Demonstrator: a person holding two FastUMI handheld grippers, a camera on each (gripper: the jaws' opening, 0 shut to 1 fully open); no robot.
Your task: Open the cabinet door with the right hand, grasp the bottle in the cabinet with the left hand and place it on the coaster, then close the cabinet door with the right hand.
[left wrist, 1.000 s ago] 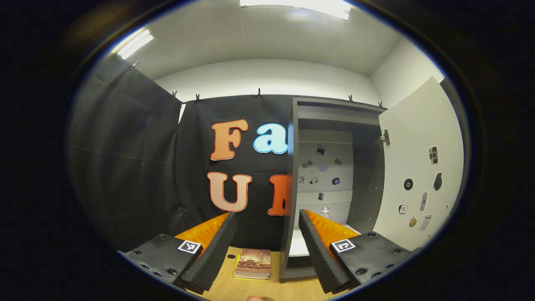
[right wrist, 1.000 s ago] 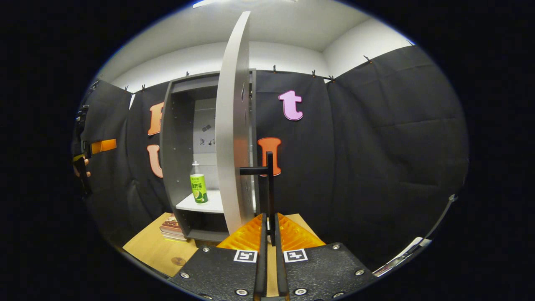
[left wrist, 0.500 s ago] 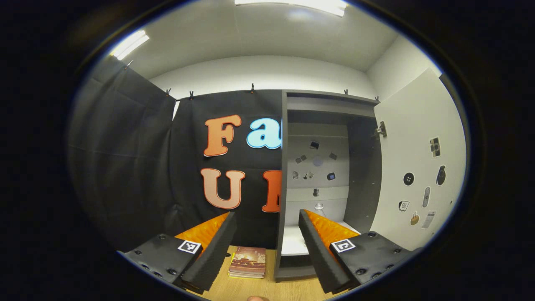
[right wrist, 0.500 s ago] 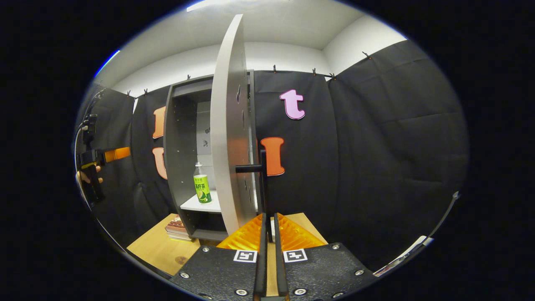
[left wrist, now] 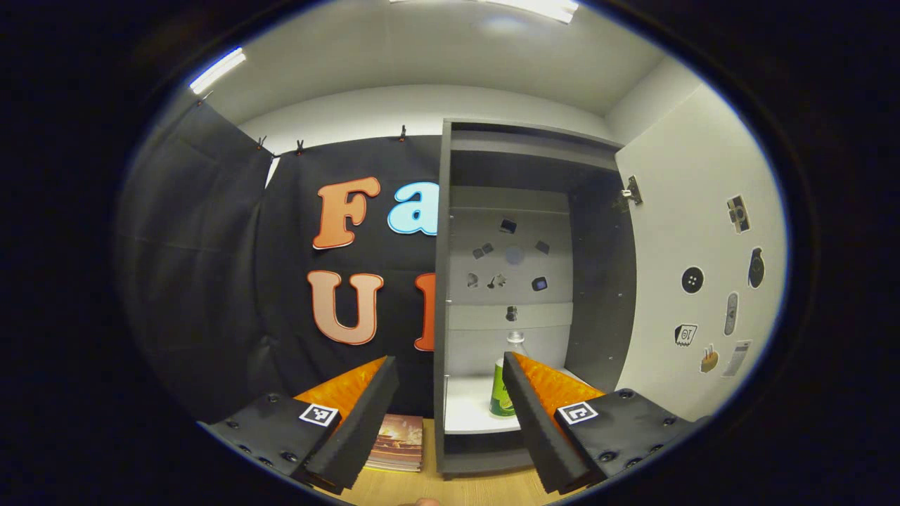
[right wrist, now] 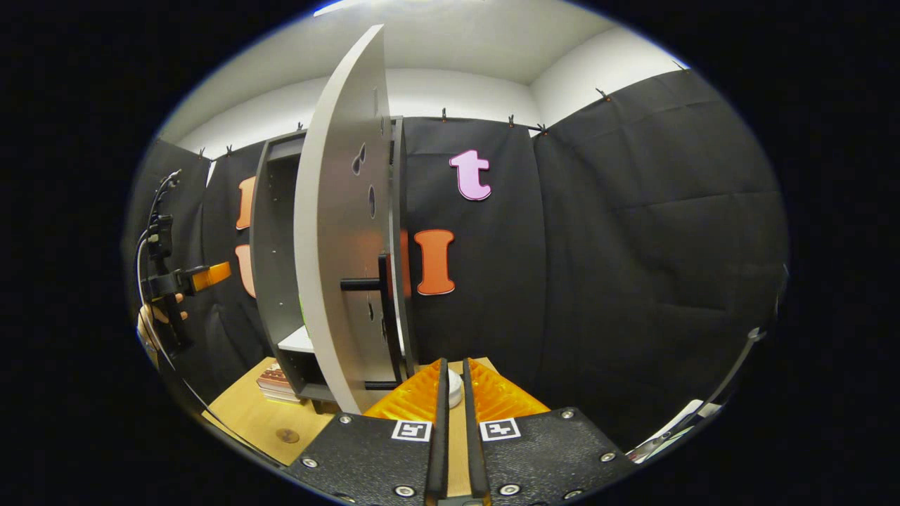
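The grey cabinet (left wrist: 441,281) stands open, its pale door (left wrist: 696,232) swung out to the right. On the white shelf (left wrist: 464,411) a clear bottle with a green label (left wrist: 500,390) stands upright, partly behind one finger of my left gripper (left wrist: 450,365), which is open and empty a short way in front. In the right gripper view the door (right wrist: 337,246) is seen nearly edge-on, and its black handle (right wrist: 383,309) sits left of and beyond my right gripper (right wrist: 453,369). Its fingers are almost together, with nothing between them. A white coaster (right wrist: 455,388) lies on the table just past them.
A stack of books (left wrist: 397,443) lies on the wooden table (right wrist: 260,414) left of the cabinet base. The left gripper (right wrist: 179,281) and the hand holding it (right wrist: 151,327) hover left of the cabinet. Black cloth walls close in behind and to the right.
The door has swung further open and its handle has left my right gripper's fingers, now sitting to the left. My left gripper has moved toward the cabinet opening, bringing the bottle into sight.
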